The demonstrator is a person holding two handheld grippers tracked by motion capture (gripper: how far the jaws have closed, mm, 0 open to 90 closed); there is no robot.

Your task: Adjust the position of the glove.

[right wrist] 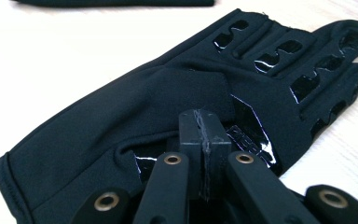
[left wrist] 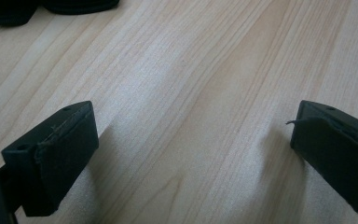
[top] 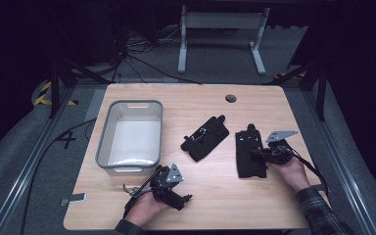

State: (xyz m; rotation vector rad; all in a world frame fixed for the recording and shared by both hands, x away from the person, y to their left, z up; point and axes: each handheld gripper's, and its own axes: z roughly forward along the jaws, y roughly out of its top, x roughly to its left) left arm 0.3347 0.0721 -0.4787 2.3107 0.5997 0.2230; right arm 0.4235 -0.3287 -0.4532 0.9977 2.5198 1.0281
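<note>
Two black gloves lie on the wooden table. The right glove [top: 249, 154] lies flat with its fingers pointing away, and my right gripper [top: 255, 152] sits over its middle. In the right gripper view the jaws [right wrist: 205, 128] are shut pad to pad above the glove [right wrist: 121, 107], with no fabric visible between them. The left glove [top: 205, 137] lies slanted at the table's centre. My left gripper [top: 178, 188] rests near the front edge, right of the bin's near corner, open over bare wood [left wrist: 191, 140].
A grey plastic bin [top: 103, 137] stands at the left of the table. A round cable hole [top: 230, 98] sits near the far edge. The edge of a glove [left wrist: 74, 5] shows at the top of the left gripper view.
</note>
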